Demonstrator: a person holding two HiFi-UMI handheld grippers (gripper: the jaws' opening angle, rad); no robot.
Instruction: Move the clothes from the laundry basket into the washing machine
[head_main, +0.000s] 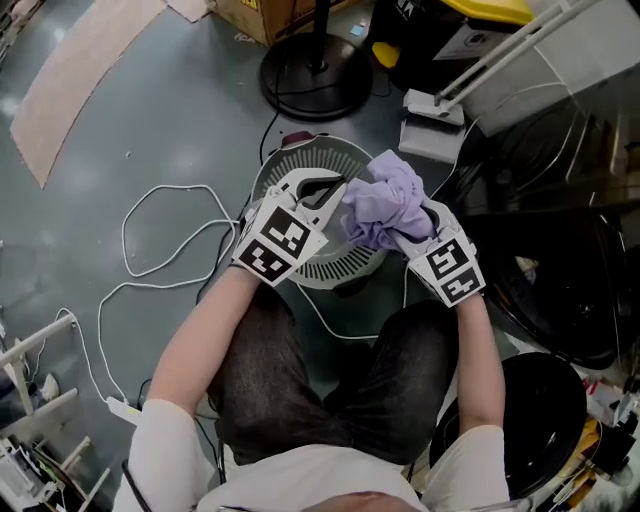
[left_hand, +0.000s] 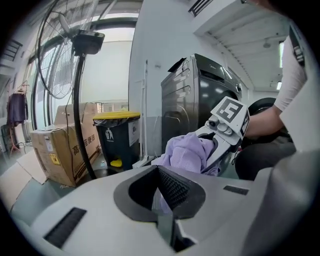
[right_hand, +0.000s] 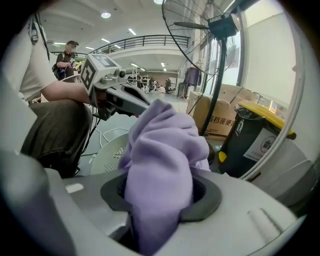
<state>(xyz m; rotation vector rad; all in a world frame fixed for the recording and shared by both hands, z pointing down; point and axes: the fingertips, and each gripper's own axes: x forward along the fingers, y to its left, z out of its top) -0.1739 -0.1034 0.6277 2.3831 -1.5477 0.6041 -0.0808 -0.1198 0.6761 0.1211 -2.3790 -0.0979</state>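
Right gripper (right_hand: 157, 202) clamped on lilac garment (head_main: 385, 205), frame centre; left gripper (left_hand: 161, 197) pinching edge; hold both grips firm, clear basket (head_main: 345, 272) rim.

Grey floor (head_main: 150, 130), white cables (head_main: 124, 235) looping; standing fan (left_hand: 86, 41), cardboard box (left_hand: 52, 152), yellow-lidded bin (left_hand: 117, 140) by bright window (left_hand: 107, 70).

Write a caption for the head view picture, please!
Right tool holds a crumpled lilac cloth garment above the round white plastic laundry basket, left tool alongside.
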